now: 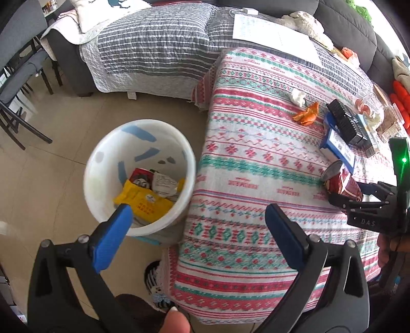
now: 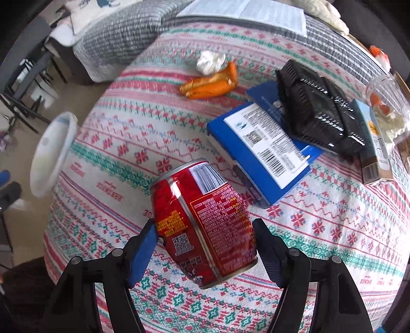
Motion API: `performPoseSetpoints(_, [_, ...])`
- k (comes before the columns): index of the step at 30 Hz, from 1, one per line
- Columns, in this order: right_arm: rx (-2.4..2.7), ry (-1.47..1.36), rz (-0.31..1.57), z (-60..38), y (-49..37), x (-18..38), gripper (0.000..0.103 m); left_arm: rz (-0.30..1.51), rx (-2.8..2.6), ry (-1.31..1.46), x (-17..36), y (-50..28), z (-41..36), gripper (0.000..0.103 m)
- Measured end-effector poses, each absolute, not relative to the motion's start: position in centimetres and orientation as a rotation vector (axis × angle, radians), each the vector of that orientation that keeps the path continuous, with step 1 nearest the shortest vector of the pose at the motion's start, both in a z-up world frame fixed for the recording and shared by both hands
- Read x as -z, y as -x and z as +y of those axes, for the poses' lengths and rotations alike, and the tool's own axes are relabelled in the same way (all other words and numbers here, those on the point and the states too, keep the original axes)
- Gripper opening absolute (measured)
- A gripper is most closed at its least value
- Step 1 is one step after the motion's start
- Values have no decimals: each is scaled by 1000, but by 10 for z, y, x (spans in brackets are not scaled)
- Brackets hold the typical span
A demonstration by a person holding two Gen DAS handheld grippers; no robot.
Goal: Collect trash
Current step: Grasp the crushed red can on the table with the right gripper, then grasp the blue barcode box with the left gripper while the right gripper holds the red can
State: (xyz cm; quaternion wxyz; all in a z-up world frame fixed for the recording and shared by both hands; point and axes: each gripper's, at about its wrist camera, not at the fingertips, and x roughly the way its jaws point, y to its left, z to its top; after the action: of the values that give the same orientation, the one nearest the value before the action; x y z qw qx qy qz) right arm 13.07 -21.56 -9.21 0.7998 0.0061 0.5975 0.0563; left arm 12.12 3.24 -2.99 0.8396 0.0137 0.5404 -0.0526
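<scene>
Crowding red can [image 2: 202,222]: blue box [image 2: 261,151]

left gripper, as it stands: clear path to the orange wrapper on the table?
Probably yes. The left gripper is open and empty at the table's near edge, and only bare tablecloth lies between it and the orange wrapper. The right gripper, around the red can, sits off to the side.

Home living room: dark sofa [image 1: 346,23] draped in striped grey quilt [image 1: 153,43], pillow [image 1: 107,12] at far left, patterned cloth-covered table [image 1: 256,179] near, dining chairs [image 1: 20,84] left, tiled floor [image 1: 64,128].
</scene>
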Motion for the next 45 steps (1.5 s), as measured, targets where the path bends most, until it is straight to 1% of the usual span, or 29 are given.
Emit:
performPoseSetpoints(3, [-133,-92,1245,-235,-120,77,72,1140,135,-23,28,-124,17,102])
performPoseSetpoints(8, [-41,-171,1176,-287,-98,57,72,1153,199,-38,31,-130,-23,102])
performPoseSetpoints(15, [67,-287,1160,-359,-81,57,72,1168,318,-61,30,-139,-101,102])
performPoseSetpoints(20, [107,-349,1162,-398,-71,61,72,1172,394,-101,42,-152,-155,102])
performPoseSetpoints(26, [138,-415,1155,-426,-65,63,72,1250,338,27,66,-175,-181,102])
performPoseSetpoints(31, [161,-462,1143,-446,-62,63,72,1247,249,122,75,-181,-201,102])
performPoseSetpoints(36, [167,-494,1144,-454,-62,66,72,1191,163,100,83,-183,-229,102])
performPoseSetpoints(43, [177,-493,1147,-464,-57,67,72,1200,91,11,101,-181,-240,102])
performPoseSetpoints(45, [177,-494,1146,-466,-57,66,72,1207,104,-6,103,-178,-238,99])
